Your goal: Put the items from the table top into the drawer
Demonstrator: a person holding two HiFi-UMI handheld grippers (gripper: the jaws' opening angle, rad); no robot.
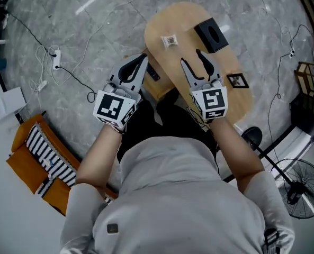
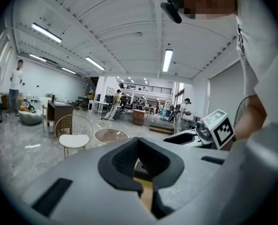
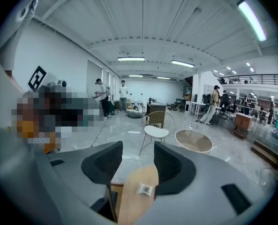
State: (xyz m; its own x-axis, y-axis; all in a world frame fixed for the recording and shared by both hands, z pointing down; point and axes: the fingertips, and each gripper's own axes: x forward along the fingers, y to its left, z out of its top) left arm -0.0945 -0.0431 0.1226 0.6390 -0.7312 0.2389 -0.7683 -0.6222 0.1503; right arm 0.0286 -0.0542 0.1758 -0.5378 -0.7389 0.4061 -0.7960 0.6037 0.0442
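1. Below the head camera, a person in a grey top holds both claws up in front of the body, above an oval wooden counter that stands on a marbled grey floor.
2. The left claw is beside the counter's left edge. In its own view its black pads meet at the tips, so the left claw is closed with nothing gripped.
3. The right claw is over the middle of the counter. Its jaws stand wide apart and it holds nothing.
4. Through the gap of the right claw, its own view shows the counter's rounded end and a small white packet lying on it.
5. In the head view the small white packet lies near the counter's far left edge, apart from both claws.
6. A black box sits on the far right part of the counter, well clear of the packet.
7. A square black-and-white marker lies flat near the counter's right edge.
8. Under the counter's left side a wooden drawer stands open, with something dark just above it that cannot be made out.
9. Loose cables and a white power strip lie on the floor to the left.
10. A standing fan is at the lower right.
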